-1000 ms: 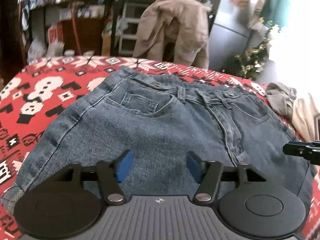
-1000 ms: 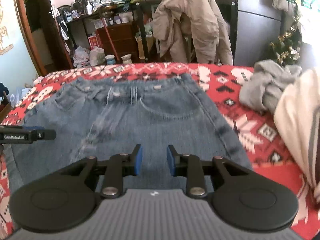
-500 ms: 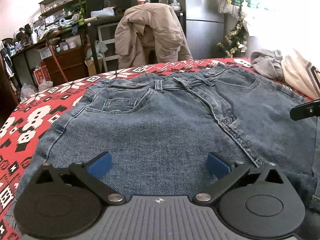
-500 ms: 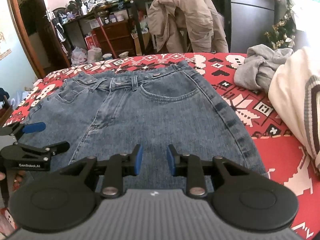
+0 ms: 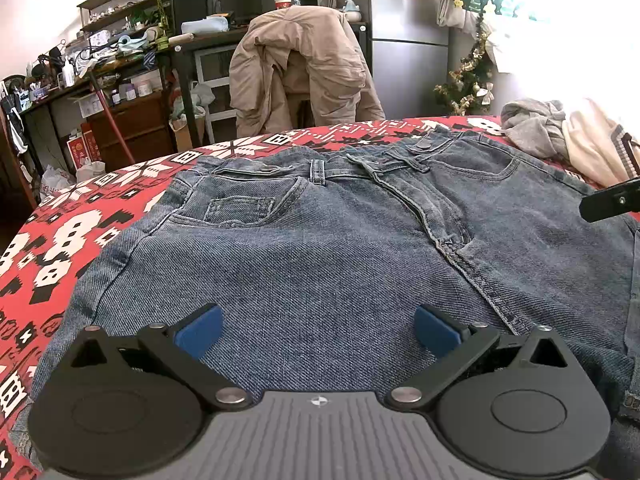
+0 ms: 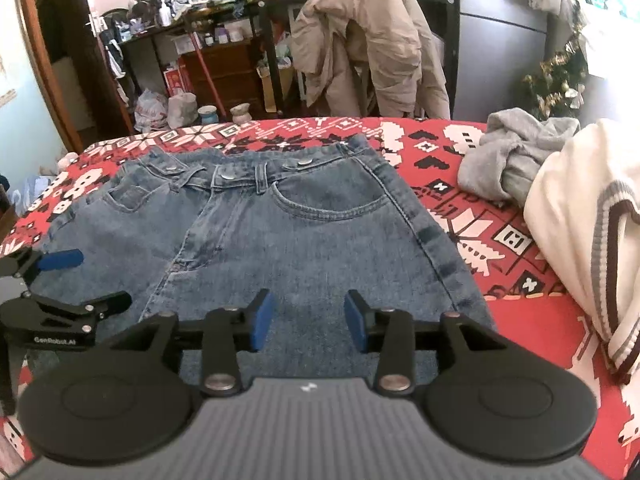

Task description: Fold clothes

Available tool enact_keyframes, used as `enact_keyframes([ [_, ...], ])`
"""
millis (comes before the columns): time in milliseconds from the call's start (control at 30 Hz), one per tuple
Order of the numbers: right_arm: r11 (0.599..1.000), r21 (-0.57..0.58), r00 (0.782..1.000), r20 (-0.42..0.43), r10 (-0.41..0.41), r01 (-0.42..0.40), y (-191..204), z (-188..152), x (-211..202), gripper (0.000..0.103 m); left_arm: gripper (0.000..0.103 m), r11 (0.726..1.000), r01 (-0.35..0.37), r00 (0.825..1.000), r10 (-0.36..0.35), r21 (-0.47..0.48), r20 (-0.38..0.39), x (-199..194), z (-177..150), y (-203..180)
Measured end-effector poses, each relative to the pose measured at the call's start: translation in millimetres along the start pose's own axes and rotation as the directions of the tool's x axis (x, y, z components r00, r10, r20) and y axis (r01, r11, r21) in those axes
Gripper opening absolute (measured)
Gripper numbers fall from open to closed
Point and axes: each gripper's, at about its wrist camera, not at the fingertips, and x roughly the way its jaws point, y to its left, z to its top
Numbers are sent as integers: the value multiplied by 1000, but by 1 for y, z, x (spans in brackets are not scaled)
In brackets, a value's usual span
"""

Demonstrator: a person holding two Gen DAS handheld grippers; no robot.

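The jeans [image 5: 320, 248] lie flat, front side up, on a red patterned blanket [image 5: 72, 240], waistband at the far side. Only the right wrist view shows the whole right edge of the denim [image 6: 304, 236] and, right of it, a grey garment [image 6: 516, 160] and a cream sweater [image 6: 580, 216] heaped on the blanket [image 6: 520, 320]. It also takes in the left claw [image 6: 80, 276] at the near left, over the jeans' left edge. The left wrist view shows the coin pocket and the fly seam more closely, and the tip of the right claw [image 5: 610, 202] at its right edge.

The left claw [image 5: 318, 330] sits low over the near denim, pointing toward the waistband, spread wide and holding nothing. The right claw [image 6: 307, 316] hovers over the near part of the jeans, level and facing the waistband, partly open and empty. A tan jacket [image 6: 368, 40] hangs over a chair beyond.
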Motion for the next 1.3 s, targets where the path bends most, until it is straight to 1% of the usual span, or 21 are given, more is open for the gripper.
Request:
enact_keyframes([
  [233, 1000, -18, 1000, -15, -4, 3, 7, 1, 5, 44, 103, 1000, 0, 1000, 0, 0, 0, 0, 0, 0],
  [400, 999, -35, 999, -37, -8, 7, 5, -3, 10, 45, 103, 1000, 0, 1000, 0, 0, 0, 0, 0, 0],
  [733, 999, -20, 998, -59, -30, 29, -6, -5, 26, 46, 103, 1000, 0, 1000, 0, 0, 0, 0, 0, 0],
  [1000, 997, -47, 996, -66, -56, 53, -3, 0, 45, 52, 103, 1000, 0, 1000, 0, 0, 0, 0, 0, 0],
  [1133, 998, -47, 996, -76, -44, 41, -5, -1, 43, 53, 103, 1000, 0, 1000, 0, 0, 0, 0, 0, 0],
  [1300, 999, -38, 996, -80, -31, 28, -11, -8, 25, 53, 103, 1000, 0, 1000, 0, 0, 0, 0, 0, 0],
])
